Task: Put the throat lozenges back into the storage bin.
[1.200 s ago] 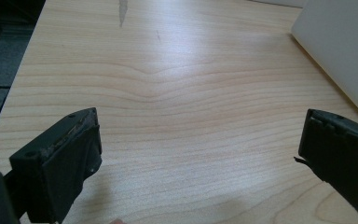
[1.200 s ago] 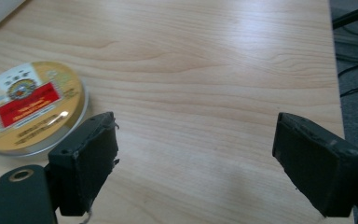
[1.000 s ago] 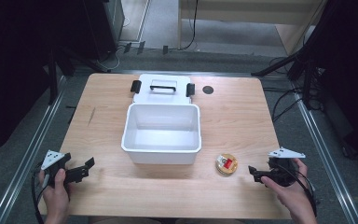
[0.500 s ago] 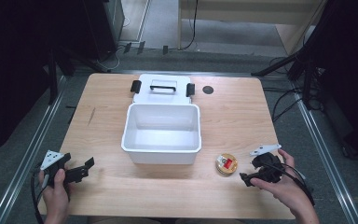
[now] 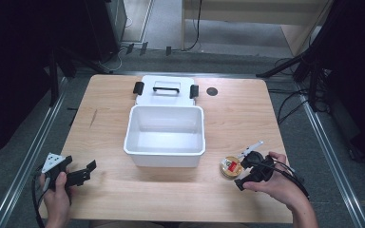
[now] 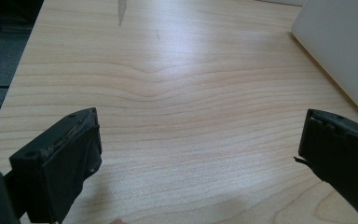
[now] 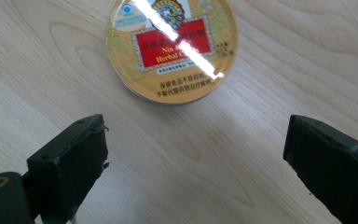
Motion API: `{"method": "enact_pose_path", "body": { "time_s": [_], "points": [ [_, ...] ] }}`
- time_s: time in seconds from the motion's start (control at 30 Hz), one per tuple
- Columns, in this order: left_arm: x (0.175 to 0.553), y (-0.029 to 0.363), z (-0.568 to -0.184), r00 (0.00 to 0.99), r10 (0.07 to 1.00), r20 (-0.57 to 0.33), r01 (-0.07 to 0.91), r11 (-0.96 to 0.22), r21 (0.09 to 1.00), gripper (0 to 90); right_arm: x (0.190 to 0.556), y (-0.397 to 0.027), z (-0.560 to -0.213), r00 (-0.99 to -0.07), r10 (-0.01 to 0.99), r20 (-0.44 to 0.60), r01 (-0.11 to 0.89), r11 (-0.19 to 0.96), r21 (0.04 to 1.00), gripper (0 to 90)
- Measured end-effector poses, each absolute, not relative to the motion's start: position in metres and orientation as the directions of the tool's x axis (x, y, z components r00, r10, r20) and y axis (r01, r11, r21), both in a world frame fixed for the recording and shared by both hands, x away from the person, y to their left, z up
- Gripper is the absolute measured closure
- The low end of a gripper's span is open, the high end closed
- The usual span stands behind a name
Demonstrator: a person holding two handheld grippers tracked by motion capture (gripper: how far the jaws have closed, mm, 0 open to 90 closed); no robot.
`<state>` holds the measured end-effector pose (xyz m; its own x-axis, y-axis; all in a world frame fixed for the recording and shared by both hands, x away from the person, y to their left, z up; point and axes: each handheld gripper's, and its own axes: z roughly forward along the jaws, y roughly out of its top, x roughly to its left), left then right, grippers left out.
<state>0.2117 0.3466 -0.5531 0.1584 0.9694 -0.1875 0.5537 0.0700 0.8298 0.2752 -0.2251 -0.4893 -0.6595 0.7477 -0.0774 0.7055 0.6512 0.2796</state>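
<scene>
The right claw has slid up beside the tin, jaws wide; left claw unmoved, wide.

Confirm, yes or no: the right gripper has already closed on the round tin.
No: in the right gripper view the tin lies on the table ahead of the wide-open right gripper, untouched.

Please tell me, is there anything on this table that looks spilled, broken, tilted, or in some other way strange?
Nothing stands out. The white bin sits upright and empty, its lid flat on the table behind it. The round tin lies flat and closed, with the open right gripper just short of it. The left gripper is open over bare wood.
</scene>
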Motion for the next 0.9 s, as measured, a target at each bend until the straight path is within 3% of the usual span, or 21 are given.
{"method": "enact_pose_path", "body": {
  "time_s": [0.27, 0.9],
  "points": [
    [0.212, 0.347, -0.553, 0.164, 0.968, -0.19, 0.558, 0.068, 0.827, 0.0, 0.281, -0.211, -0.489, -0.666, 0.743, -0.065, 0.706, 0.656, 0.268, 12.0],
    [0.212, 0.347, -0.553, 0.162, 0.968, -0.193, 0.558, 0.071, 0.827, 0.0, 0.297, -0.189, -0.488, -0.665, 0.746, -0.032, 0.72, 0.653, 0.235, 13.3]
  ]
}}
